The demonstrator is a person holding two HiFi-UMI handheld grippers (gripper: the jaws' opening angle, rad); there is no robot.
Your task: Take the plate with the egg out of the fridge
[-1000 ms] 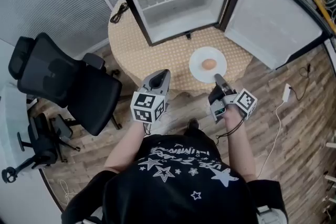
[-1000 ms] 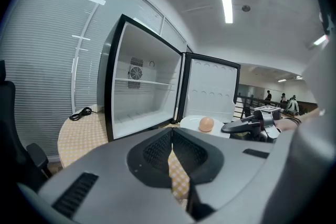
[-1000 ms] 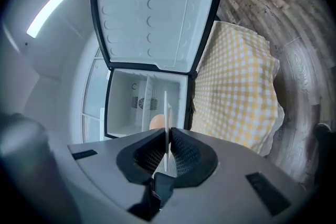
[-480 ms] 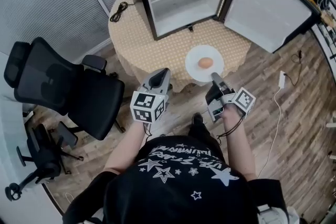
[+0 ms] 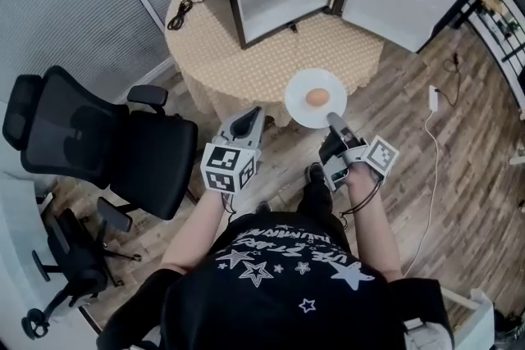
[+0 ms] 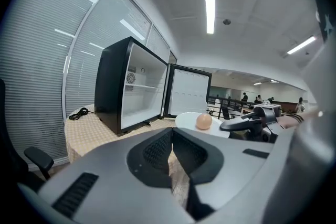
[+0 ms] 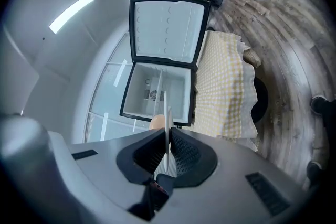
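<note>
Head view: right tongs (image 5: 333,120) grip plate (image 5: 299,89), seemingly at near rim.

Left gripper (image 5: 253,114): I read its jaws pressed together, nothing between, nose pointing forward | Right gripper (image 5: 334,120): jaws pinched tight on the plate (image 5: 300,86) rim, tilted slightly inward | Arms: left forearm (image 5: 201,227) and right forearm (image 5: 371,213) bare, both reaching forward from my chest, grippers side by side, apart

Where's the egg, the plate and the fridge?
egg (image 5: 317,97): head view, middle of its shell.
plate (image 5: 299,106): head view, bare white part left of the egg.
fridge (image 5: 279,4): head view, its inside floor.
</note>
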